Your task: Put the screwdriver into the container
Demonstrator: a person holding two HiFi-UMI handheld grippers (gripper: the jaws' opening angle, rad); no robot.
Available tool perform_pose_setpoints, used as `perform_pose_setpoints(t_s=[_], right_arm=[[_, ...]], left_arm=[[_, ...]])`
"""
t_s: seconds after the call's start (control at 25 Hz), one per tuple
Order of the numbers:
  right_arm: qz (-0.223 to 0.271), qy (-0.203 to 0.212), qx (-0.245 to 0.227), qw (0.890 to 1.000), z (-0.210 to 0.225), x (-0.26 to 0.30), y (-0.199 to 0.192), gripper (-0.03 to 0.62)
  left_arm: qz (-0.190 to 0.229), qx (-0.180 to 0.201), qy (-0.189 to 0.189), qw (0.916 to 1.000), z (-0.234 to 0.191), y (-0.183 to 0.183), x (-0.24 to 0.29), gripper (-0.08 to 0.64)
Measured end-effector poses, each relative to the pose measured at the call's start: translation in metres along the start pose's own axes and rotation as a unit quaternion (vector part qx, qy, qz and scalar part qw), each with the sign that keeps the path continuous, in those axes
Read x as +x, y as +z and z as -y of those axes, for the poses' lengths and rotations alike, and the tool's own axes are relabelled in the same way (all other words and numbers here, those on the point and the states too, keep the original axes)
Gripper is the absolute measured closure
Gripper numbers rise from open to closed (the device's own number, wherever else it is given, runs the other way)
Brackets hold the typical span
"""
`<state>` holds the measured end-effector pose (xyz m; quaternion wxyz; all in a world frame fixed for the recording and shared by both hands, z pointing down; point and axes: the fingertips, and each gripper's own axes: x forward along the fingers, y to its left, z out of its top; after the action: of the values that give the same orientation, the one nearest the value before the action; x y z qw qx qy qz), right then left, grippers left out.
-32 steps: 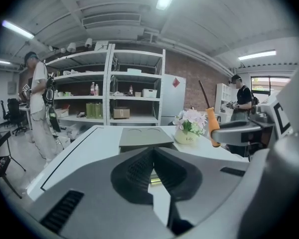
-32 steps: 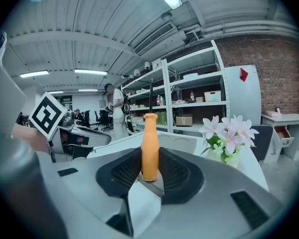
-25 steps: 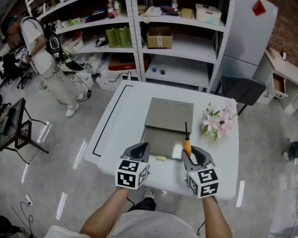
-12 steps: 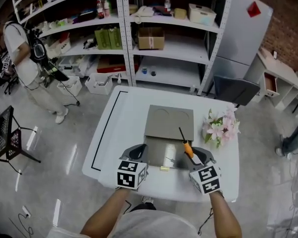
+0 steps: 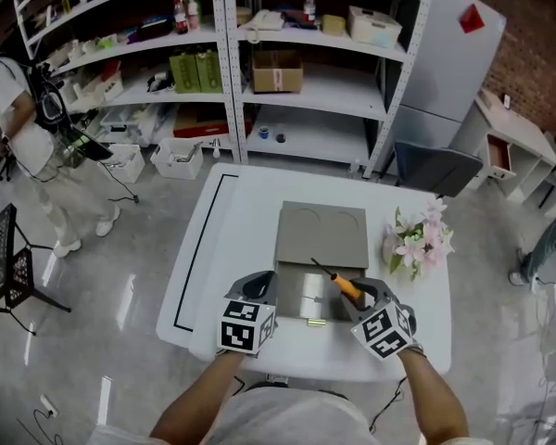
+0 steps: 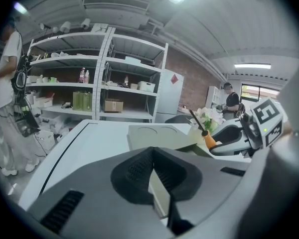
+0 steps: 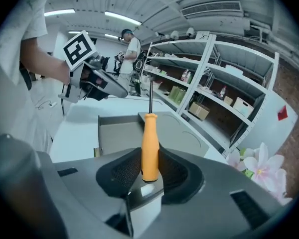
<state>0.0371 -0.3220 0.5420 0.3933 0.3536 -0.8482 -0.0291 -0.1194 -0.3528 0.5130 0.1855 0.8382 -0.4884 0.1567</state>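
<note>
In the right gripper [image 7: 149, 167], ribbed fingers [image 7: 122, 171] clamp the orange-handled screwdriver [image 7: 150, 142].

Left gripper view: closed gripper over a white desk, container ahead.

Left gripper [image 6: 152, 154] low in the foreground, dark pads meeting at the tips, nothing between them. White desk [image 6: 89, 143] with a black line along its left edge. Grey container [image 6: 159, 136] just beyond the tips, flat lid panel with two round recesses. To the right, right gripper [image 6: 215, 140] with its marker cube, clamped on an orange-handled screwdriver [image 6: 208, 139], dark shaft angled up and left above the container. Pink flowers [image 6: 205, 114] behind the shaft. White shelving [image 6: 89, 83] with boxes and bottles at the back, person [image 6: 7, 83] standing at far left, another person [image 6: 231, 99] far right.
</note>
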Motion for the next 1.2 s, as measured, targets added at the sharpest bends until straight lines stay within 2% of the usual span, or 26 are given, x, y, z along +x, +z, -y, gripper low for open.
perform_pose_setpoints(t_s=[0.32,0.6,1.2], right_arm=[[-0.055,0.036,-0.069,0.995,-0.012,0.025,-0.016,0.48],[-0.099,0.082,-0.138,0.982,-0.019,0.042,-0.028,0.48],[-0.174,0.165,-0.187,0.953,-0.036,0.057,-0.053,0.48]], left_arm=[[-0.006,0.006,-0.015,0.9999,-0.002,-0.002,0.012,0.555],[-0.012,0.014,-0.026,0.9995,0.0,-0.001,0.023,0.555],[-0.022,0.028,-0.039,0.9986,0.006,-0.005,0.035,0.555]])
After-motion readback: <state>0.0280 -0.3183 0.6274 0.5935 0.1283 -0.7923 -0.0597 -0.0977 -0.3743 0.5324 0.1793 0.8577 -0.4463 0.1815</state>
